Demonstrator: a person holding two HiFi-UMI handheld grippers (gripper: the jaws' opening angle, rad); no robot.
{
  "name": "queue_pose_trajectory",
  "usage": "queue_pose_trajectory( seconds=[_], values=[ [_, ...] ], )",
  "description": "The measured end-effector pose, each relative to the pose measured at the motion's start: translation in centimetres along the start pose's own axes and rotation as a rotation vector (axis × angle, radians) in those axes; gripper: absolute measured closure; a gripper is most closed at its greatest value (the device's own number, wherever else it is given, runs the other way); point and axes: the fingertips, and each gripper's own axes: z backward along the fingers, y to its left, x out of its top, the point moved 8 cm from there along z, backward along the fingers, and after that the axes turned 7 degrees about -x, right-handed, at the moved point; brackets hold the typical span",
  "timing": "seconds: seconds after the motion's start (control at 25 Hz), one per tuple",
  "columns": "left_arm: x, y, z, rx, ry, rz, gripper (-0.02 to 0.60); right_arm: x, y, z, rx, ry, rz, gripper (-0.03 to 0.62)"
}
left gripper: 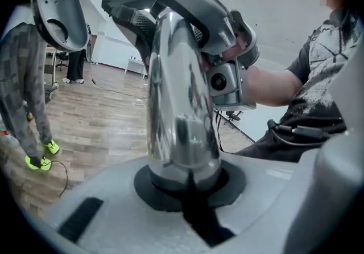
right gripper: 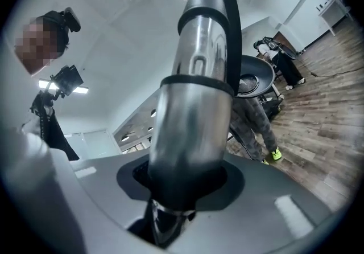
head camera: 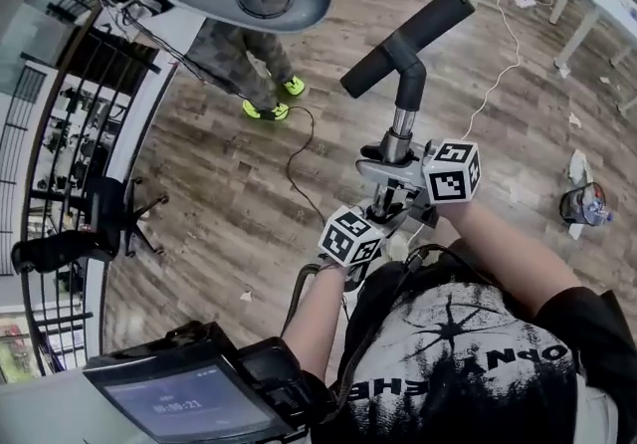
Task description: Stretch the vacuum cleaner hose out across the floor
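Flagging risks, left to right. Bystander (head camera: 244, 59) stands at far left, just beside a thin cable (head camera: 297, 158) that loops across the floor. A wide swing of the tube (head camera: 400, 128) could clip them. The hose (head camera: 408, 42) could snag on that cable once it drags.

Left claw (left gripper: 190, 193) pinches the chrome tube at its near end. The surface is slick and round, so I judge that a hard pull could make it roll or slide in the jaws.

Right claw (right gripper: 170, 201) sits further up the same tube, with the tube between its jaws, and seems to press on it. A dark gap shows at one side, so I rate that hold the weaker one. If it lets go, the left claw alone carries a top-heavy load.

Litter (head camera: 577, 168) and a small bin (head camera: 583, 203) lie on the floor at right. They are well apart from the tube, but in the way if the stretch goes that side.

Position: the tube is held up off the floor, tilted away from the body, with both claws close together on it. Only the hose's black end shows. It sits at the tube's far tip, beyond the right claw, and touches neither claw. The rest of the hose is out of view, so I cannot tell how much is stretched.
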Motion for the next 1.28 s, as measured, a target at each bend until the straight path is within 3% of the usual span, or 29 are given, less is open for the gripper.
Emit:
queue_pose_trajectory(
  seconds=[0.28,0.44,0.6,0.76,0.92,1.12,1.16,1.28],
  values=[
    [2.8,3.7,-2.4,0.206,0.045,0.056,0.528,2.4,-5.3,-0.4,0.223,0.063,-0.058,0.459],
    [3.7,5.1,-3.6,0.407,0.067,0.131,0.529,3.4,-7.3,-1.2,0.362,0.206,-0.046,0.461],
    [2.4,6.0,-6.2,0.554,0.101,0.148,0.529,1.8,-9.5,-0.4,0.408,0.290,-0.006,0.464],
    [2.3,5.7,-8.3,0.703,0.134,0.235,0.527,1.3,-11.1,0.3,0.449,0.365,-0.049,0.465],
    [3.0,5.5,-10.9,0.704,0.165,0.259,0.526,1.2,-13.1,2.3,0.393,0.379,-0.100,0.465],
    [2.9,7.3,-13.0,0.589,0.166,0.229,0.528,0.5,-16.4,3.2,0.295,0.383,-0.169,0.470],
    [2.9,8.0,-13.2,0.568,0.159,0.222,0.529,0.7,-17.1,3.1,0.284,0.393,-0.166,0.458],
    [2.6,10.2,-13.8,0.495,0.150,0.202,0.531,0.8,-19.1,3.3,0.243,0.444,-0.123,0.344]
  ],
)
